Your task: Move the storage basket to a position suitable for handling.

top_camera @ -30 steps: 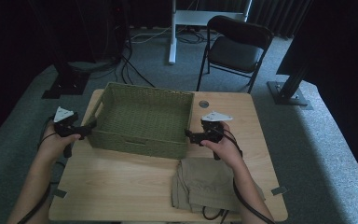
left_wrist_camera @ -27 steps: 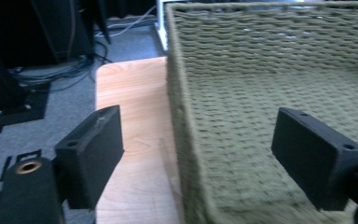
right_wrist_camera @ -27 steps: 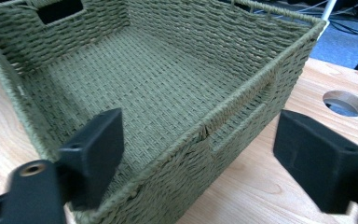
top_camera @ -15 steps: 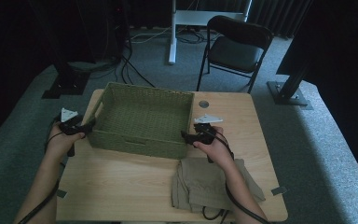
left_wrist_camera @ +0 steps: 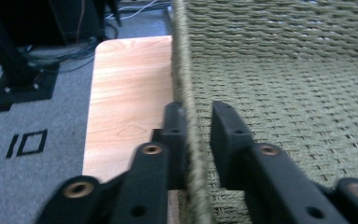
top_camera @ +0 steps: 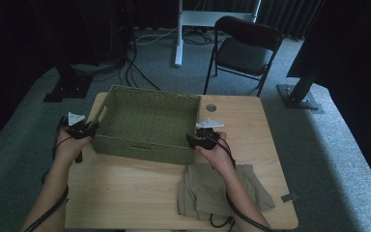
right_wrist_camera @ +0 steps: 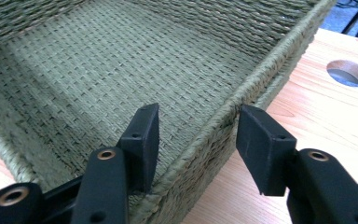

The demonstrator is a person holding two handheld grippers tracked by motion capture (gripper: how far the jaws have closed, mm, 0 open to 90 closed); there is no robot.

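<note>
A green woven basket (top_camera: 140,147) stands on the far half of the wooden table (top_camera: 135,193). My left gripper (top_camera: 92,128) sits at its left wall, and in the left gripper view the jaws (left_wrist_camera: 196,109) are shut on that wall's rim (left_wrist_camera: 182,56), one jaw outside and one inside. My right gripper (top_camera: 191,140) is at the basket's near right corner. Its jaws (right_wrist_camera: 198,114) have just been closing and straddle the right wall (right_wrist_camera: 242,93), with a gap on both sides. The basket's inside (right_wrist_camera: 121,60) is bare weave.
A folded khaki cloth (top_camera: 212,191) lies on the table's near right part, under my right forearm. A round hole (top_camera: 211,107) is in the tabletop just right of the basket. A black folding chair (top_camera: 244,50) and stand feet are on the carpet beyond.
Both grippers have moved in onto the basket's side walls. The left jaws have closed on the left wall. The right hand shifted left and its jaws narrowed around the right wall.
</note>
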